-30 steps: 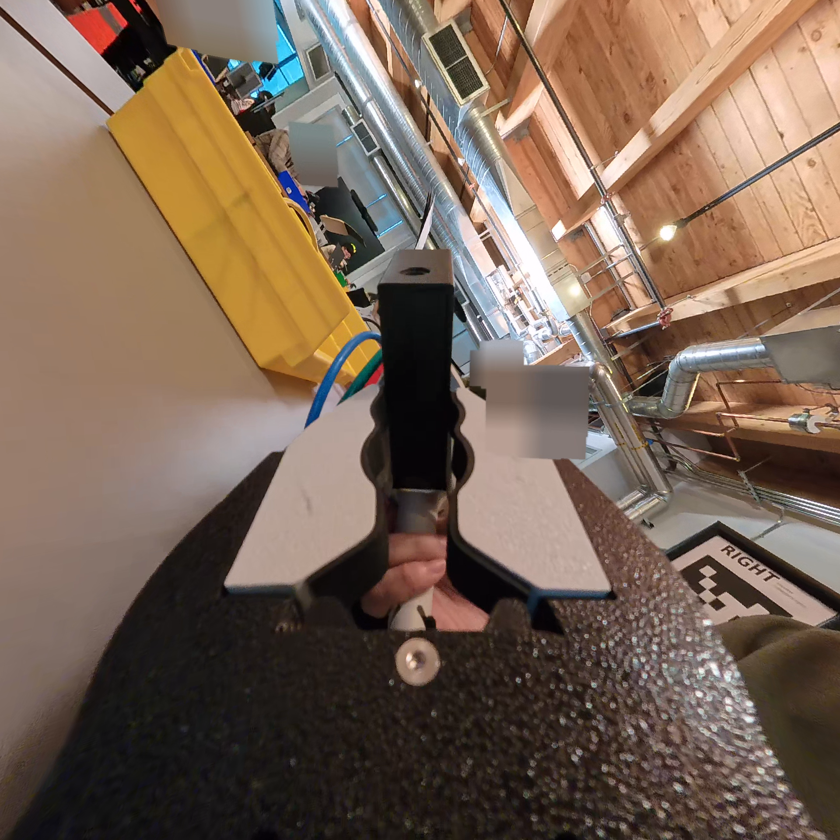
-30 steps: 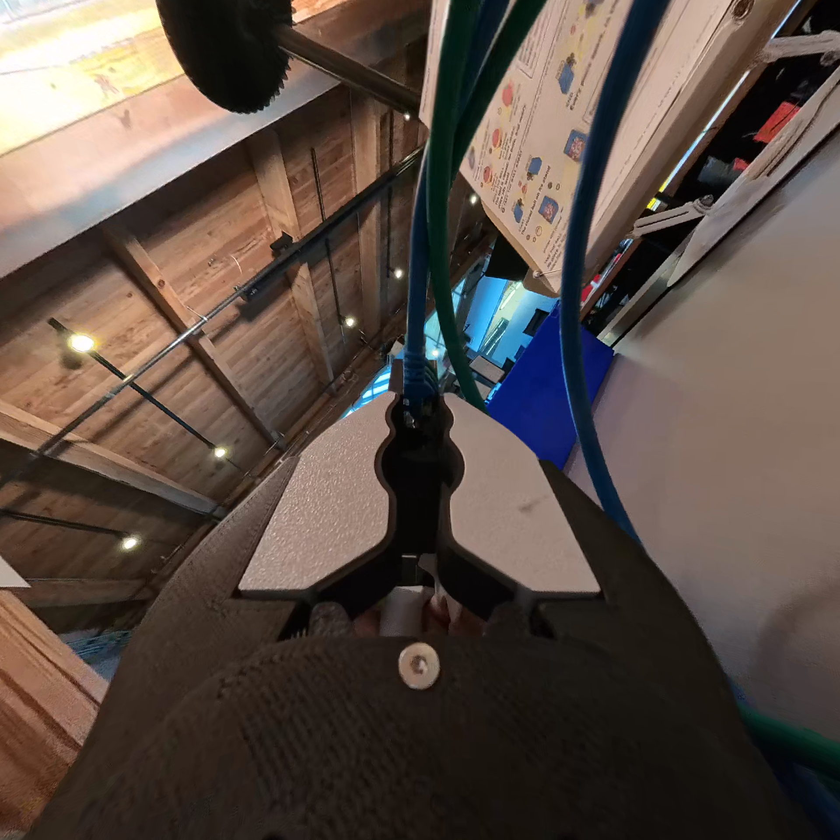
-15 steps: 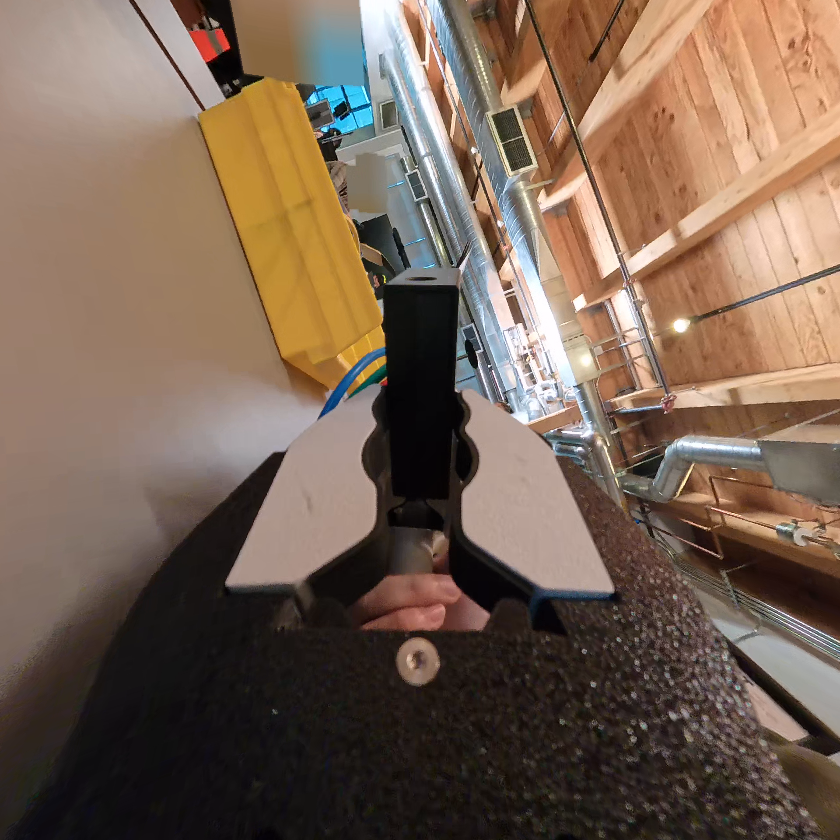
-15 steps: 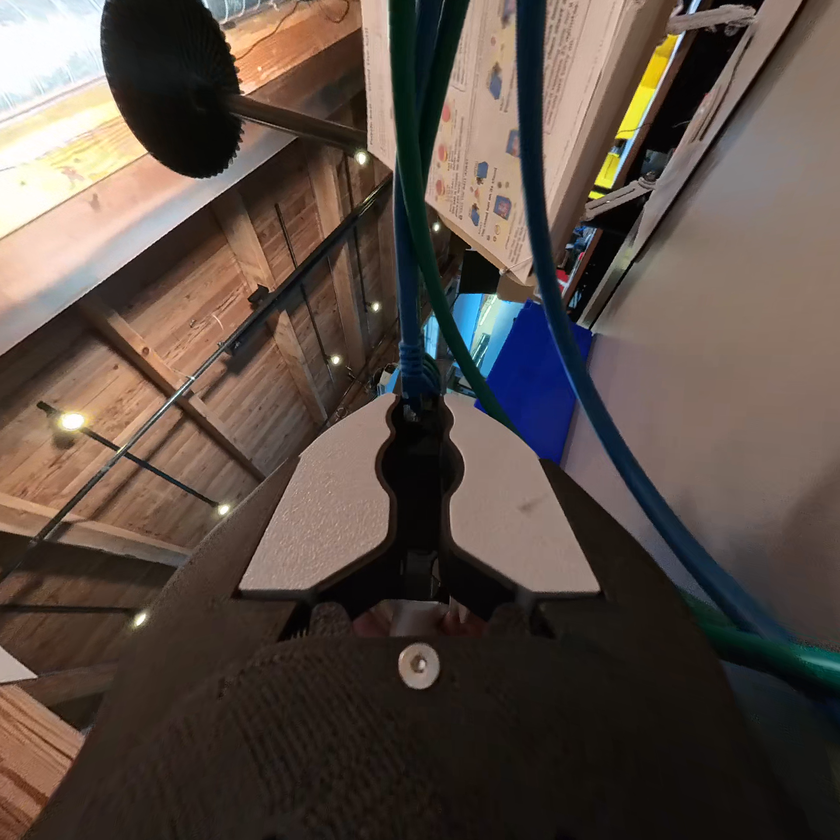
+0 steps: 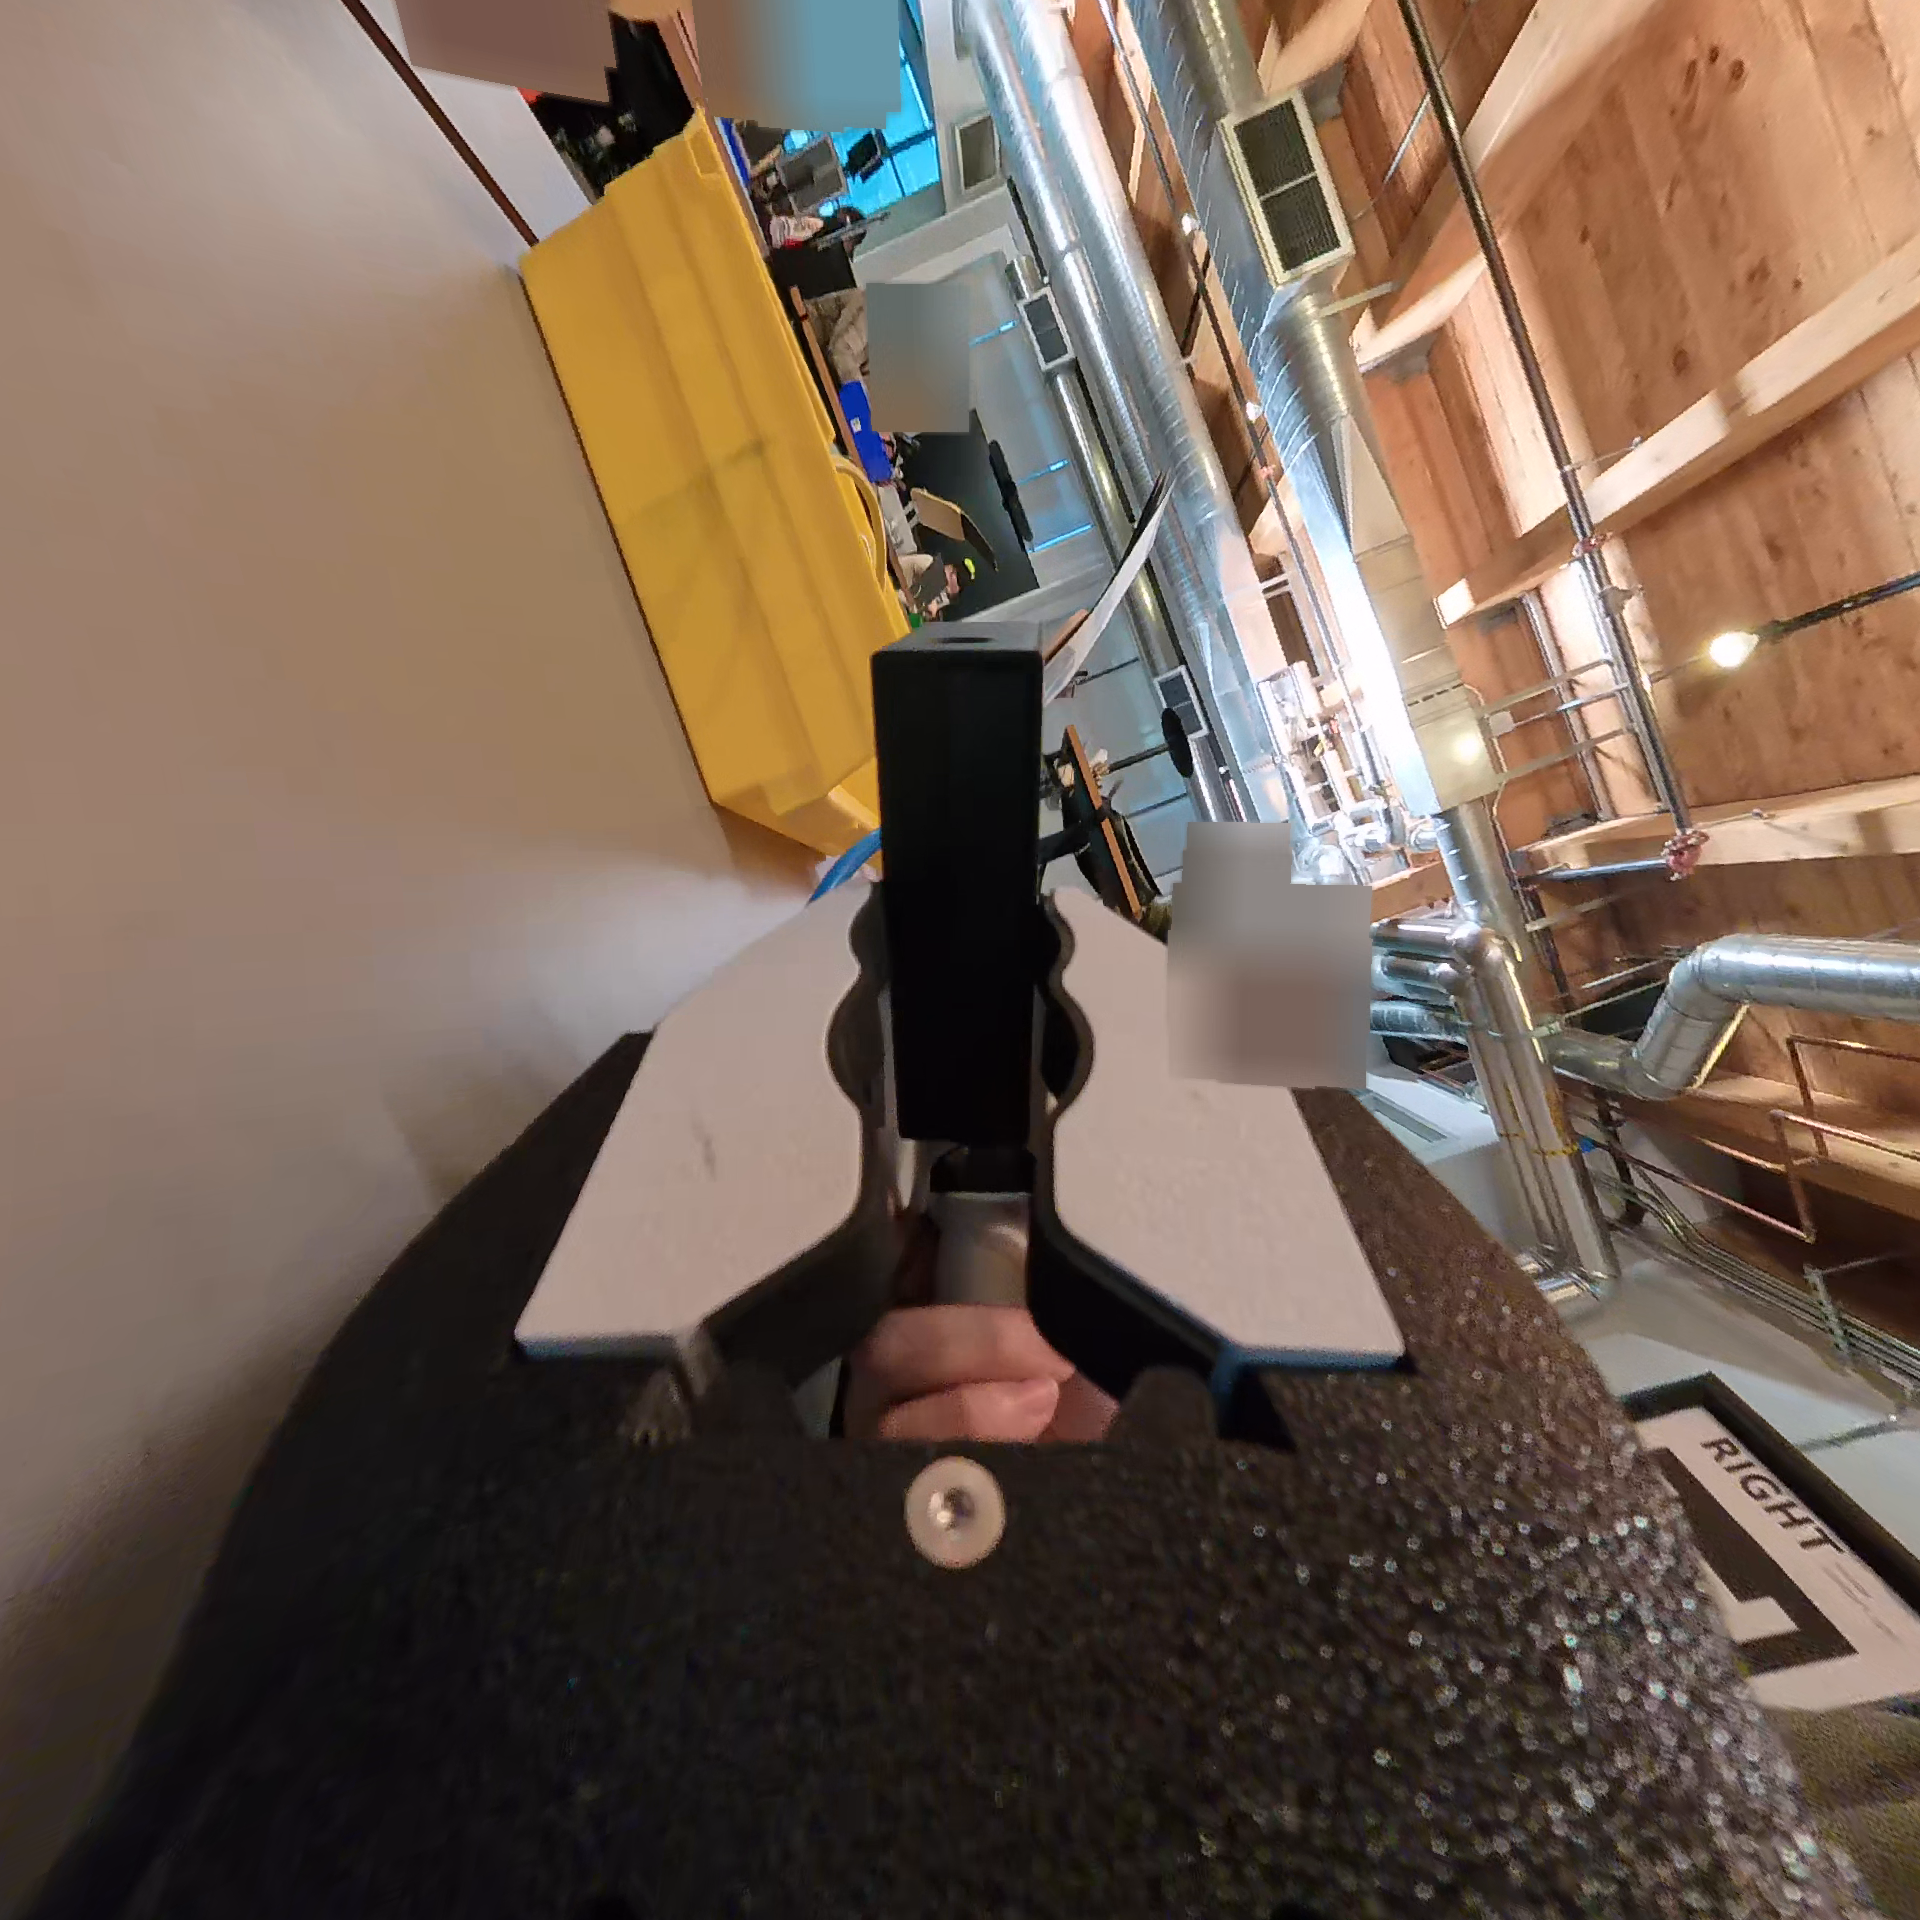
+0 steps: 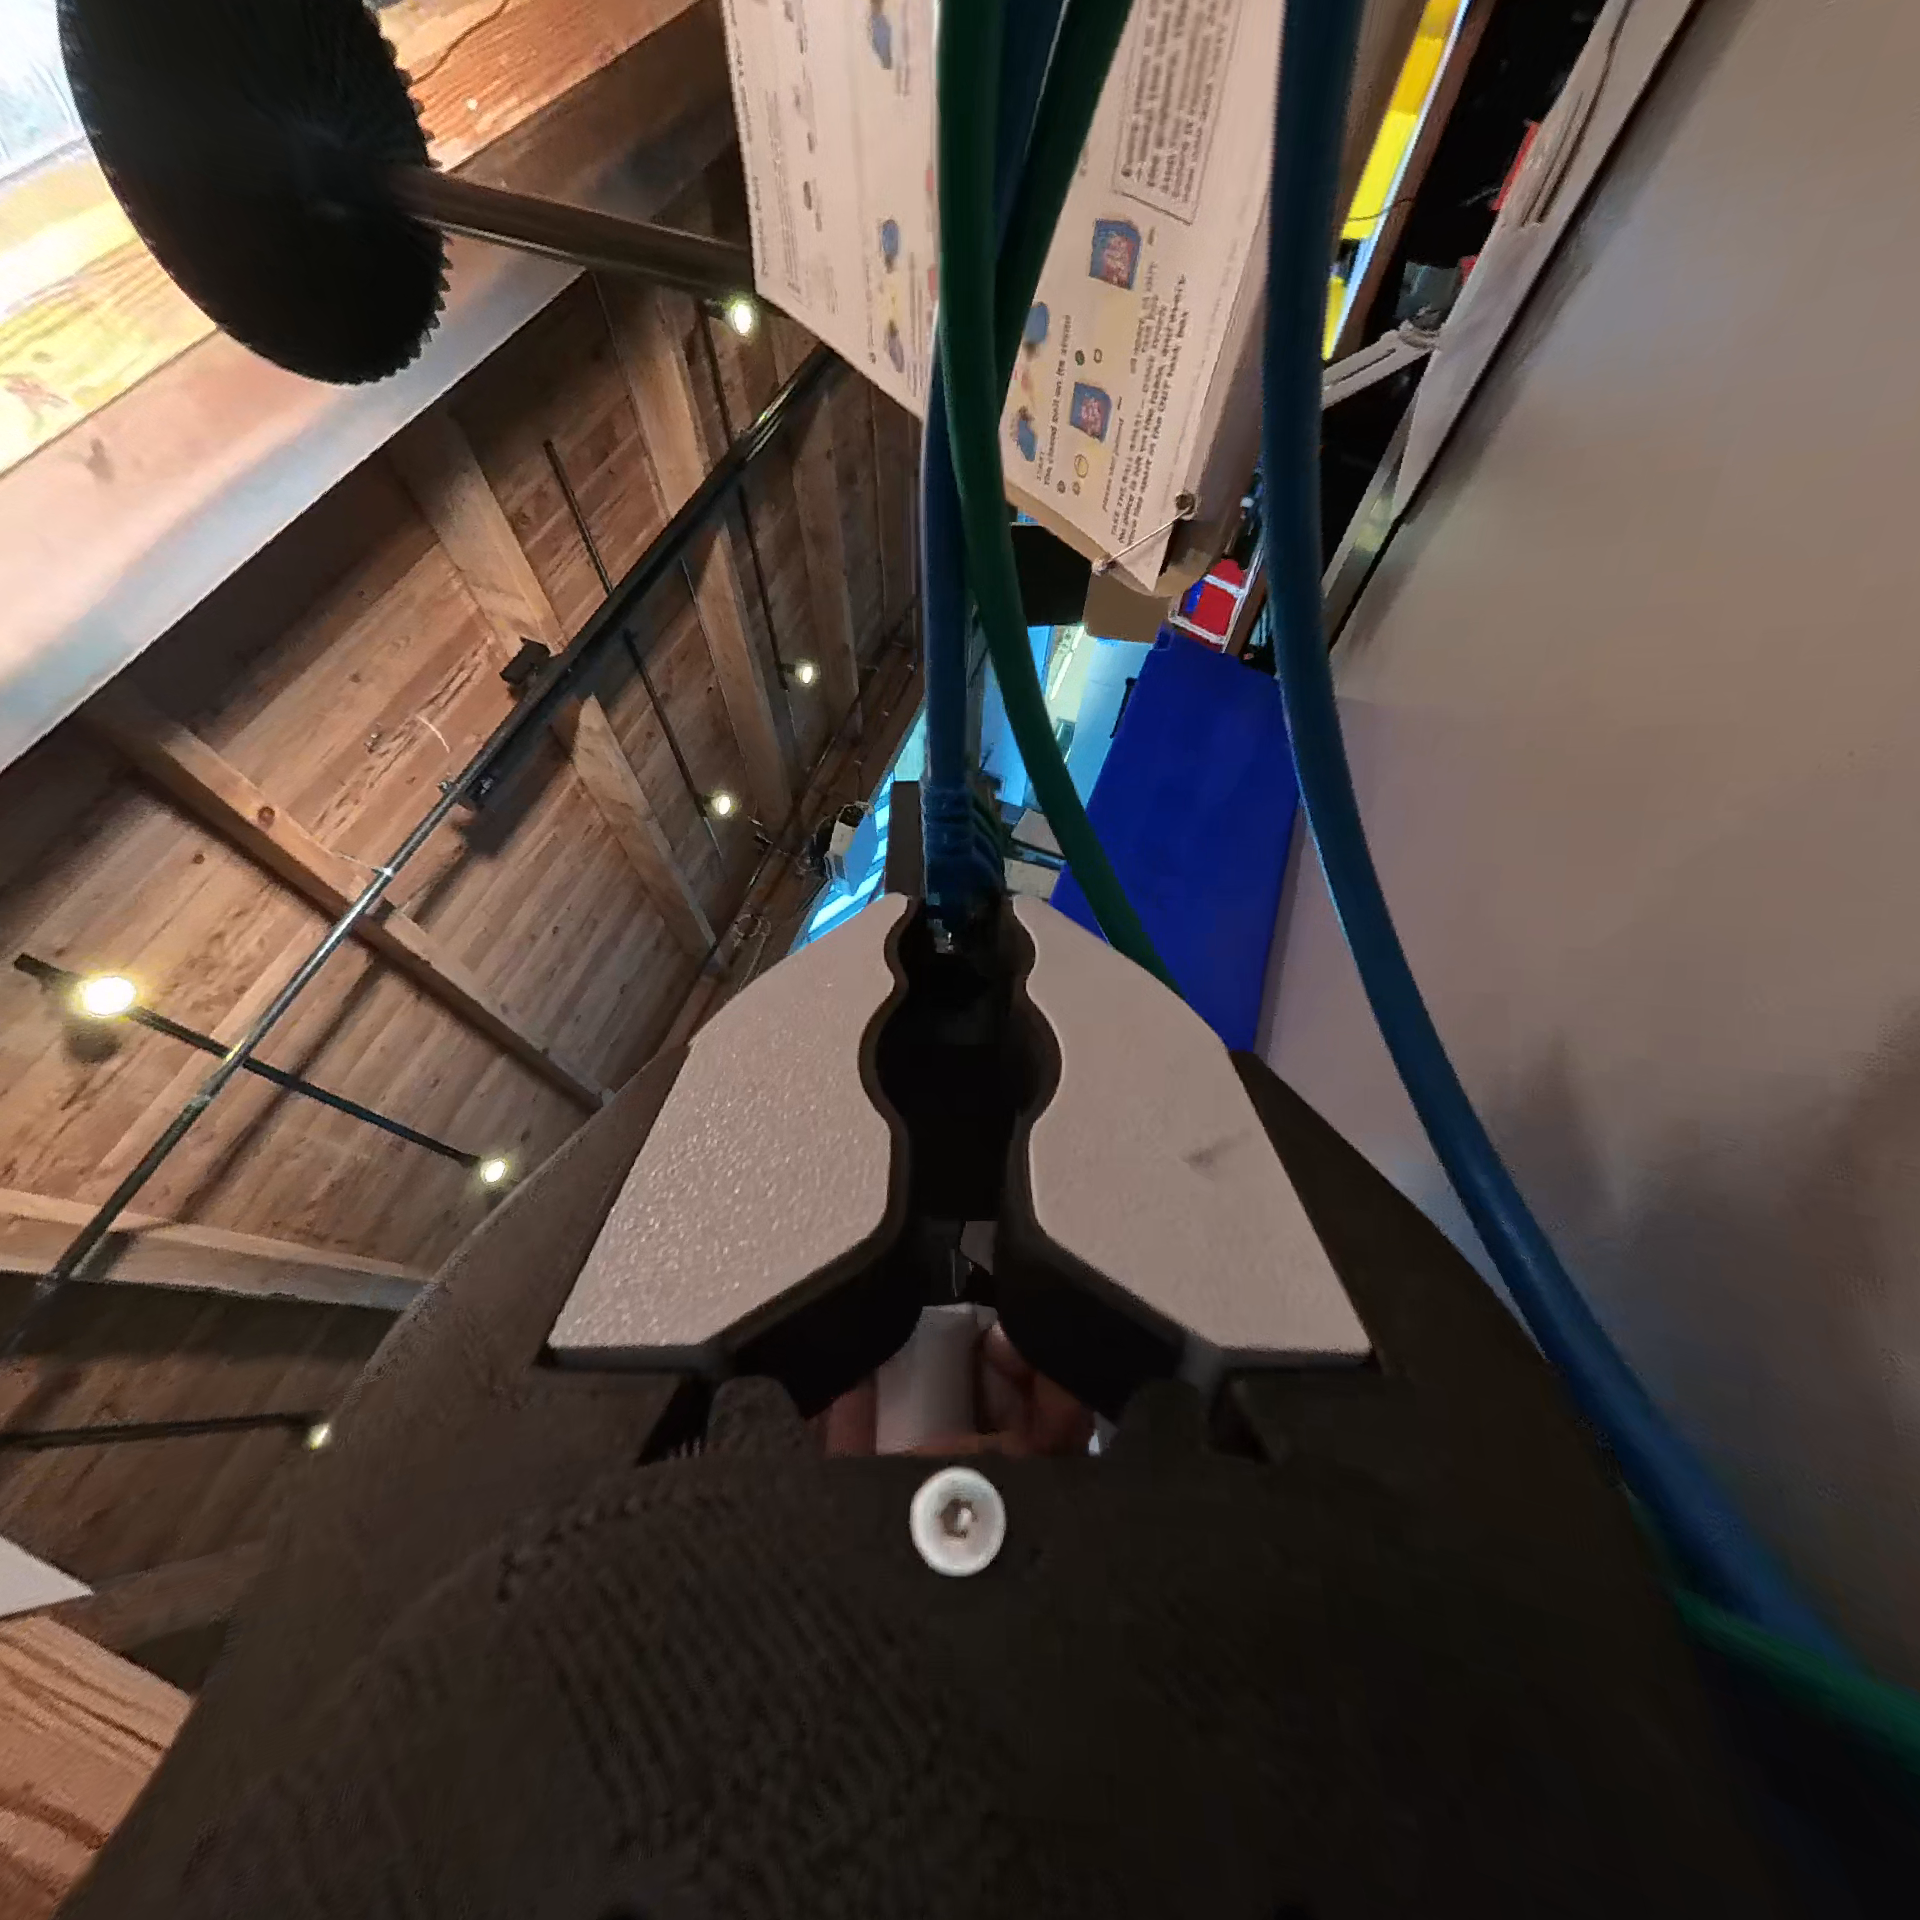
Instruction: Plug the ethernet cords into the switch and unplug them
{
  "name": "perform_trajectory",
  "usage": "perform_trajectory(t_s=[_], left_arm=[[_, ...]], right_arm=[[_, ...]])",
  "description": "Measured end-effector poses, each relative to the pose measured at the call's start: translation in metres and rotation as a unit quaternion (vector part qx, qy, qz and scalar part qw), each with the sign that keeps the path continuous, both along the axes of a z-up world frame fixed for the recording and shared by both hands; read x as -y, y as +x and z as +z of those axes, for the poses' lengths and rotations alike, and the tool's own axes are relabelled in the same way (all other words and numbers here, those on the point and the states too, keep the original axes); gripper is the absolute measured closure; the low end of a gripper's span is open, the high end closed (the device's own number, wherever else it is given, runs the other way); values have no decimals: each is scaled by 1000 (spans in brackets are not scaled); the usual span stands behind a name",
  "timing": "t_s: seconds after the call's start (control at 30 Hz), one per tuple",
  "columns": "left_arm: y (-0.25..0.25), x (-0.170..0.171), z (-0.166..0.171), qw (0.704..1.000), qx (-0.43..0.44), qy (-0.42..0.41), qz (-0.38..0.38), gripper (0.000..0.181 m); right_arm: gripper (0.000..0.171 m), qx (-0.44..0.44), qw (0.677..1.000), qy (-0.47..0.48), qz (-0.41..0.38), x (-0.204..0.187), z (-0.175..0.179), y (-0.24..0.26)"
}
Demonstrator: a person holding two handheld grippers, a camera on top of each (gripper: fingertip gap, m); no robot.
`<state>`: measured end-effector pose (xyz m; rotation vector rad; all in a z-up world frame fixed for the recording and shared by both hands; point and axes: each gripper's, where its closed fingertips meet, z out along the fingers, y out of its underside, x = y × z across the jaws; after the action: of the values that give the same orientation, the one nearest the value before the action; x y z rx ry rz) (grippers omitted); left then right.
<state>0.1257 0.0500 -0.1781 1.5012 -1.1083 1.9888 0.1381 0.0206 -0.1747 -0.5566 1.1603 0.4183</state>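
In the left wrist view my left gripper (image 5: 956,920) is shut on a black box-shaped switch (image 5: 956,883) that stands up between the fingers (image 5: 748,1122), beside the beige table top (image 5: 312,779). In the right wrist view my right gripper (image 6: 961,920) is shut on the plug end of a blue ethernet cord (image 6: 958,831), which runs up and away from the fingertips. A green cord (image 6: 987,582) and a second blue cord (image 6: 1304,499) hang beside it and loop down to the lower right. A bit of blue cord (image 5: 844,873) shows behind the switch.
A yellow bin (image 5: 707,447) stands on the table past the switch. A blue bin (image 6: 1184,831) and a printed sheet on cardboard (image 6: 1143,270) are ahead of the right gripper, beside the grey table top (image 6: 1662,779). A black-and-white marker tag (image 5: 1766,1558) shows at lower right. My left and right fingertips are right by each other.
Both views have swung. The left gripper keeps its hold on the switch and the marker tag is back in view. The right gripper still holds the blue plug; the hanging cords shifted right.
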Motion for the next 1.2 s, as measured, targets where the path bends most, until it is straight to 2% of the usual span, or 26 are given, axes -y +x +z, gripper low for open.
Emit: perform_trajectory(t_s=[0.03, 0.37, 0.5, 0.53, 0.6, 0.73, 0.8, 0.87, 0.93, 1.07, 1.17, 1.2], left_arm=[[1, 0, -2, 1000, -1, -7, 6, 156], [2, -9, 3, 999, 16, -29, 22, 155], [2, -11, 12, 994, 89, 7, 57, 155], [2, -16, 18, 992, 105, 2, 71, 155], [6, -36, 33, 990, 96, -70, 79, 156], [19, -72, 40, 987, 111, -30, 115, 156], [20, -86, 52, 983, 116, -59, 129, 156], [19, -97, 61, 980, 129, -60, 142, 156], [18, -106, 70, 977, 136, -72, 149, 156], [15, -130, 89, 969, 152, -92, 171, 156], [10, -155, 106, 960, 169, -115, 194, 156], [9, -164, 111, 957, 174, -116, 202, 156]], right_arm=[[159, -5, 1000, 4, -2, 0, -1, 1], [160, 34, 998, -61, 0, -8, 3, 0], [160, 54, 997, -55, 8, -8, 10, 1], [161, 50, 998, -44, -17, 3, 12, 6], [161, 45, 997, -26, -51, 37, 14, 21], [162, 127, 981, -149, 14, 32, 28, 1], [161, 154, 962, -216, 66, 17, 26, -19], [161, 195, 933, -271, 135, 2, 24, -42], [161, 236, 895, -339, 167, 1, 23, -54], [162, 257, 829, -453, 202, 19, 16, -60], [162, 262, 765, -552, 201, 44, -2, -55], [162, 259, 757, -564, 202, 50, -5, -55]])
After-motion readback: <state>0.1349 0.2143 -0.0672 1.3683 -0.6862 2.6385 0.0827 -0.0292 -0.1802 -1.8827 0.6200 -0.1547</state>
